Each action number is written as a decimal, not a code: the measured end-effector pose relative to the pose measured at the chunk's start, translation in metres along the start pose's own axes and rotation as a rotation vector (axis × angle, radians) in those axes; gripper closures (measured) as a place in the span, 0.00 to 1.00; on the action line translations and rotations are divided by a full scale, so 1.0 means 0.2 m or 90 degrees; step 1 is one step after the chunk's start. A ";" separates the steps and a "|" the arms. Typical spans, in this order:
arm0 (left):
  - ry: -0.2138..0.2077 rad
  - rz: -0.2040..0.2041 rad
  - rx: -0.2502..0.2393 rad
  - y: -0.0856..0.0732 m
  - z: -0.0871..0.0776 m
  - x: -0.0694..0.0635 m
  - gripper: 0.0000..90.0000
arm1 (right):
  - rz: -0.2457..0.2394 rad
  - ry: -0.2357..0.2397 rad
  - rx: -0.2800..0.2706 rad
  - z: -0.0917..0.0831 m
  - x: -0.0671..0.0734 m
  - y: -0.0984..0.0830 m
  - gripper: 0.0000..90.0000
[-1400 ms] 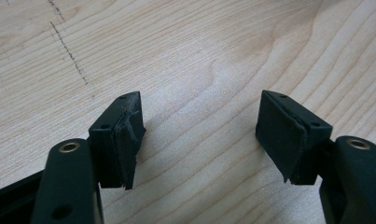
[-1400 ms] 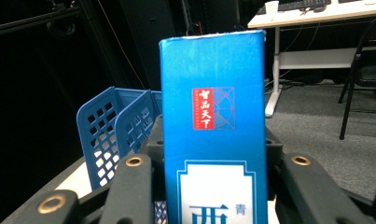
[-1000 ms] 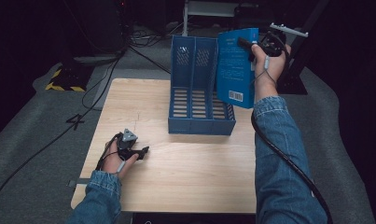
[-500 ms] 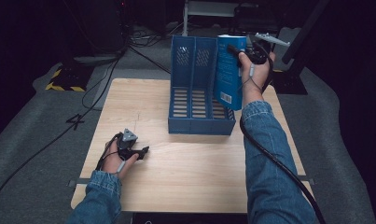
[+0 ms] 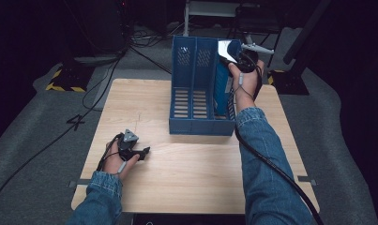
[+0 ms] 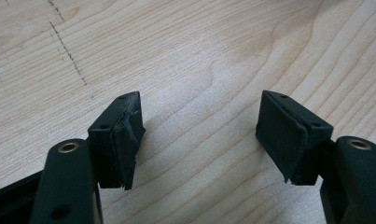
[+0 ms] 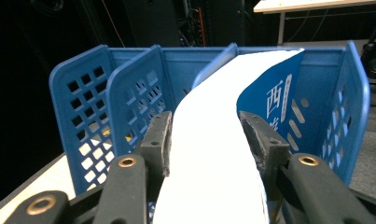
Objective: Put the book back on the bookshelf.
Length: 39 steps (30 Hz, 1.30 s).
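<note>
Lowered since a second ago, the blue-covered book (image 7: 213, 154) now stands in the rightmost slot of the blue plastic file rack (image 5: 192, 89) at 12 o'clock on the table (image 5: 196, 178), right gripper (image 7: 209, 140) jaws clamping its pages. Left gripper (image 6: 199, 135) rests at 8 o'clock, jaws wide apart, empty.

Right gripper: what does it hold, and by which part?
The right gripper holds a blue book by its upper page edge, over the blue file rack.
</note>
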<state>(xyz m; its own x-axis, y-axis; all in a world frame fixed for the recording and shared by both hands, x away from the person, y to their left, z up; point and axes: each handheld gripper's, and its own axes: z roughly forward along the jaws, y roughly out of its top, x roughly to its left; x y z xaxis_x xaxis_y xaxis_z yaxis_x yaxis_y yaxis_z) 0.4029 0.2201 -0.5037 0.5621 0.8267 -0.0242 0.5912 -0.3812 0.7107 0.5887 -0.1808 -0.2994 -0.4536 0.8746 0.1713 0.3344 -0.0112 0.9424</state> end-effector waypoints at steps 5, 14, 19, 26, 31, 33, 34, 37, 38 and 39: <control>-0.001 0.000 0.002 0.00 0.00 0.00 0.36 | 0.018 0.007 -0.011 0.00 -0.03 -0.06 0.65; 0.000 0.000 0.001 0.00 0.00 0.00 0.36 | -0.028 -0.027 0.037 -0.05 0.01 -0.10 0.62; 0.000 0.000 0.000 0.00 0.00 -0.01 0.36 | -0.050 -0.061 0.076 -0.05 0.05 -0.08 0.59; 0.000 0.002 0.001 -0.01 -0.01 -0.01 0.36 | -0.043 -0.112 0.168 0.05 0.07 0.02 0.54; 0.000 0.004 0.000 -0.01 -0.01 -0.01 0.36 | -0.039 -0.140 0.215 0.08 0.08 0.06 0.66; 0.000 0.004 0.000 -0.01 -0.01 -0.01 0.36 | -0.039 -0.141 0.202 0.07 0.08 0.05 0.67; -0.001 0.004 0.000 -0.01 -0.01 -0.01 0.36 | -0.036 -0.141 0.190 0.07 0.08 0.04 0.67; -0.001 0.006 0.001 -0.01 -0.01 -0.01 0.36 | -0.035 -0.145 0.146 0.07 0.07 0.03 0.68; -0.001 0.004 0.000 -0.01 -0.01 -0.01 0.36 | -0.032 -0.148 0.133 0.07 0.07 0.02 0.68; -0.001 0.004 0.000 -0.01 -0.01 -0.01 0.36 | -0.031 -0.150 0.121 0.08 0.06 0.02 0.68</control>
<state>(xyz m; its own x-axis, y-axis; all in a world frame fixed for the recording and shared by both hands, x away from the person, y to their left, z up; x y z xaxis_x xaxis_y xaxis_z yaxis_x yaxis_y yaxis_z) 0.3983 0.2203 -0.5036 0.5663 0.8239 -0.0204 0.5877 -0.3863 0.7109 0.5972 -0.1625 -0.2974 -0.2763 0.9604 0.0352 0.4750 0.1046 0.8737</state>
